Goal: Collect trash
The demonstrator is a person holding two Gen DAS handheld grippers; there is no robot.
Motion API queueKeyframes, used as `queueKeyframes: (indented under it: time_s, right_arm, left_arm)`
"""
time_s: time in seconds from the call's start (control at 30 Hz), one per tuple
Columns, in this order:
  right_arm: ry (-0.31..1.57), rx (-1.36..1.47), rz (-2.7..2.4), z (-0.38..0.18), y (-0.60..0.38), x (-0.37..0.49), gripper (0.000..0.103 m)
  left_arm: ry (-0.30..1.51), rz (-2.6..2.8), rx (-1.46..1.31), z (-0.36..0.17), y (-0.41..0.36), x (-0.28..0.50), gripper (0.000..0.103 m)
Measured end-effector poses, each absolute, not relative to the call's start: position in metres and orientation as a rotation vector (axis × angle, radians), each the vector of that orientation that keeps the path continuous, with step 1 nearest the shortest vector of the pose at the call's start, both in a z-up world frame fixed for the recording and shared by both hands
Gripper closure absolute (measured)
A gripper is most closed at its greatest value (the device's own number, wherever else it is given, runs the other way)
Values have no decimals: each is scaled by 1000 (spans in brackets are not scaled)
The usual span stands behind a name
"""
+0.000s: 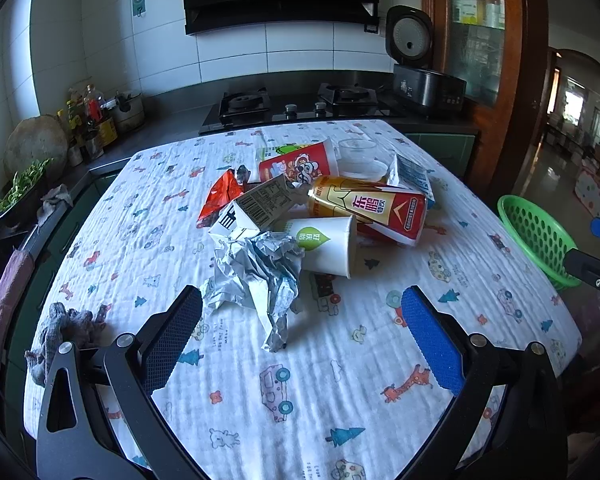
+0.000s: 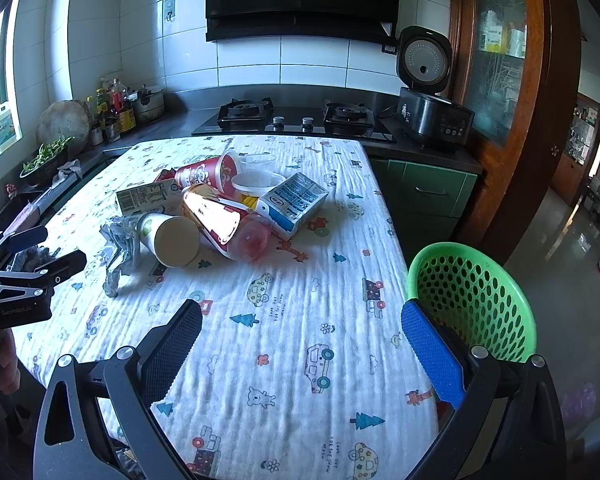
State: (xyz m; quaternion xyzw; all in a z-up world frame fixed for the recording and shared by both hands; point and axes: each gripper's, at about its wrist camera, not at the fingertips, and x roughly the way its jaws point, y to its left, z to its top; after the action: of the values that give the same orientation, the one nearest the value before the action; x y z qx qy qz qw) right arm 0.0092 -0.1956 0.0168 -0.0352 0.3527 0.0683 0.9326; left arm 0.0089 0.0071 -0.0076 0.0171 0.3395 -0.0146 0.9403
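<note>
A heap of trash lies mid-table: crumpled silver foil [image 1: 260,276] [image 2: 118,244], a white paper cup [image 1: 326,250] [image 2: 170,240] on its side, a red-gold drink carton [image 1: 370,206] [image 2: 216,216], a red snack cup [image 1: 300,162] [image 2: 206,174], a white barcode carton [image 1: 256,204] and a blue-white milk carton [image 2: 294,202]. My left gripper [image 1: 302,302] is open, just short of the foil. My right gripper [image 2: 302,314] is open and empty over the cloth, beside the green basket [image 2: 474,300] [image 1: 534,232].
The table carries a printed cloth [image 2: 284,344]. A grey rag [image 1: 66,326] lies at its left edge. Behind stand a gas hob [image 1: 296,106], a rice cooker [image 2: 430,114] and bottles [image 1: 90,118] on the counter.
</note>
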Motion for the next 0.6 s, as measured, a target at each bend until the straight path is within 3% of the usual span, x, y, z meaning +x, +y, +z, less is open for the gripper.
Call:
queueKeyframes:
  time_s: [0.6]
  right_arm:
    - [731, -75, 159, 11, -194, 16, 6]
  left_arm:
    - [694, -21, 54, -9, 4, 18, 5]
